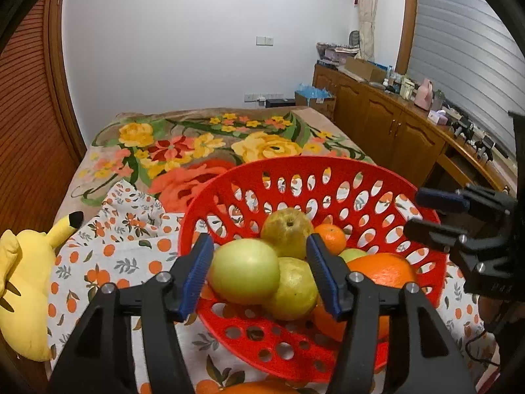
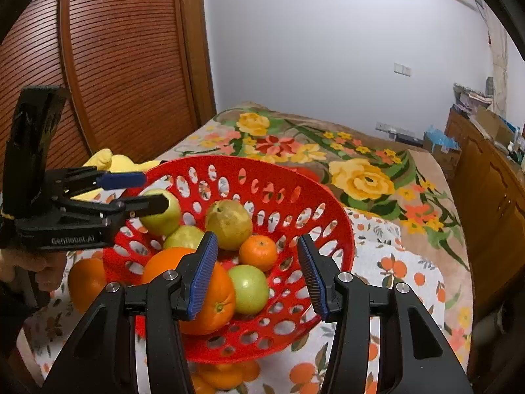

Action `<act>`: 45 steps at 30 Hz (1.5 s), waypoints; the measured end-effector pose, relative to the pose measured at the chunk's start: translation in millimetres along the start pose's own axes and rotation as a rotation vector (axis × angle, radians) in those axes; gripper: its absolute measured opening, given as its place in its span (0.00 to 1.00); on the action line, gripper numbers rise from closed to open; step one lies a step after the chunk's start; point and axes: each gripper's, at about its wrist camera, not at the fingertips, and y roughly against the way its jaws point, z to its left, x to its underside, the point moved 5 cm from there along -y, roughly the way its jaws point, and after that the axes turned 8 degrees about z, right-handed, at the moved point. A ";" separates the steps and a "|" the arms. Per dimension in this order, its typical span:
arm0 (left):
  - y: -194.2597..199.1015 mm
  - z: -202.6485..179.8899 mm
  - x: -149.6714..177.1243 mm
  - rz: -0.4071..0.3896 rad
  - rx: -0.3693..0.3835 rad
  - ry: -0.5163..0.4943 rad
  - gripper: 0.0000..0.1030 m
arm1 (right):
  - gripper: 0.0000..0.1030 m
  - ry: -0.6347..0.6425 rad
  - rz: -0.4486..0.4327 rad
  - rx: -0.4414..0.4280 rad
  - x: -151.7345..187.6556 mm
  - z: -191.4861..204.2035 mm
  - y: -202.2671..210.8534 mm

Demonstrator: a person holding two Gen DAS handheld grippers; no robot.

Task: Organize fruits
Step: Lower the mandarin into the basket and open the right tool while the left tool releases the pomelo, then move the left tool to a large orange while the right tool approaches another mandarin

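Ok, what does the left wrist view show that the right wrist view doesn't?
Only left wrist: the right gripper from the side, open and empty beside the basket, and the blinds.

Only right wrist: the left gripper from the side, reaching over the rim with a green fruit at its fingertips, and the hand holding it.

Both: the basket, pear, mandarin, big orange, plush and blanket.
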 end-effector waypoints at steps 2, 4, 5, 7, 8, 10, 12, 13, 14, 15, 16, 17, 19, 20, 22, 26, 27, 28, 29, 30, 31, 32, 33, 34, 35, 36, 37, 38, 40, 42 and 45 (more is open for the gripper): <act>5.7 -1.6 -0.1 -0.007 0.002 -0.003 0.58 | 0.50 -0.003 -0.005 -0.001 2.3 1.9 5.1; 13.2 -3.3 1.8 -0.014 0.000 -0.006 0.59 | 0.50 -0.004 -0.011 0.000 4.4 4.3 9.6; 17.4 -3.9 4.0 -0.020 0.001 -0.007 0.59 | 0.50 -0.006 -0.015 -0.002 6.3 5.9 13.3; 25.2 -4.9 8.4 -0.029 0.004 -0.008 0.59 | 0.50 -0.011 -0.019 -0.011 10.4 9.0 18.9; 29.1 -5.9 11.6 -0.031 0.009 -0.009 0.60 | 0.50 -0.016 -0.022 -0.018 12.6 10.1 21.5; 36.2 -7.5 16.5 -0.033 0.010 -0.014 0.60 | 0.50 -0.012 -0.022 -0.018 16.3 13.7 25.2; 45.7 -9.3 20.9 -0.044 0.010 -0.020 0.60 | 0.50 -0.007 -0.020 -0.010 20.0 17.8 29.7; 50.6 -10.3 23.2 -0.050 0.009 -0.020 0.60 | 0.50 -0.008 -0.021 -0.010 21.5 18.7 31.2; 54.8 -10.4 25.0 -0.055 0.010 -0.020 0.60 | 0.50 -0.009 -0.023 -0.009 23.3 20.3 34.2; 59.4 -11.3 27.7 -0.059 0.010 -0.020 0.60 | 0.50 -0.009 -0.026 -0.007 25.1 22.5 37.1; 63.8 -12.3 30.7 -0.062 0.012 -0.021 0.60 | 0.50 -0.009 -0.028 -0.006 27.1 24.5 39.7; 67.3 -13.2 33.1 -0.065 0.011 -0.024 0.60 | 0.50 -0.009 -0.030 -0.006 29.7 27.7 43.1; 75.9 -15.1 38.1 -0.072 0.007 -0.028 0.60 | 0.50 -0.006 -0.033 -0.005 33.5 30.8 47.5; 79.8 -16.1 40.4 -0.076 0.006 -0.029 0.61 | 0.50 -0.003 -0.034 -0.005 35.5 33.7 49.8; 87.9 -16.9 45.2 -0.085 0.006 -0.028 0.63 | 0.50 -0.001 -0.037 -0.005 39.8 39.9 54.2; 100.8 -19.6 55.1 -0.105 -0.010 -0.033 0.65 | 0.50 -0.006 -0.042 -0.011 48.9 47.7 61.7; 103.6 -20.4 58.3 -0.111 -0.018 -0.035 0.65 | 0.50 -0.007 -0.042 -0.012 50.2 49.1 62.6; 105.5 -22.0 61.9 -0.113 -0.028 -0.038 0.66 | 0.50 -0.010 -0.043 -0.014 52.3 50.7 63.7; 107.0 -23.3 65.2 -0.115 -0.035 -0.043 0.67 | 0.50 -0.012 -0.043 -0.015 54.9 52.0 64.8; 108.5 -24.4 68.9 -0.114 -0.038 -0.045 0.67 | 0.50 -0.015 -0.043 -0.016 57.5 53.4 66.1; 109.8 -26.3 72.0 -0.112 -0.036 -0.045 0.67 | 0.51 -0.017 -0.042 -0.017 60.6 54.7 66.9; 110.7 -27.9 75.8 -0.110 -0.033 -0.044 0.68 | 0.51 -0.018 -0.040 -0.017 63.3 55.9 67.4; 111.4 -28.6 79.0 -0.108 -0.029 -0.043 0.68 | 0.51 -0.019 -0.039 -0.016 65.8 56.9 67.9; 112.2 -29.7 82.4 -0.108 -0.028 -0.043 0.68 | 0.51 -0.021 -0.037 -0.017 68.4 57.7 68.4; 112.9 -30.4 85.5 -0.107 -0.028 -0.043 0.68 | 0.51 -0.023 -0.035 -0.018 71.5 58.8 68.7; 113.6 -30.8 88.5 -0.105 -0.028 -0.042 0.68 | 0.51 -0.025 -0.033 -0.017 74.1 59.8 68.9; 114.2 -31.2 91.7 -0.103 -0.028 -0.040 0.68 | 0.51 -0.028 -0.029 -0.016 77.3 60.6 68.8; 114.3 -31.9 94.4 -0.100 -0.026 -0.039 0.68 | 0.51 -0.030 -0.026 -0.017 79.8 61.2 68.7; 113.5 -33.8 99.6 -0.091 -0.019 -0.040 0.68 | 0.51 -0.037 -0.020 -0.017 85.1 60.5 67.2; 111.4 -33.4 104.8 -0.079 -0.021 -0.039 0.68 | 0.51 -0.046 -0.012 -0.015 90.6 58.5 65.1; 108.9 -32.0 112.1 -0.070 -0.018 -0.035 0.68 | 0.51 -0.061 0.007 -0.015 99.5 54.4 59.2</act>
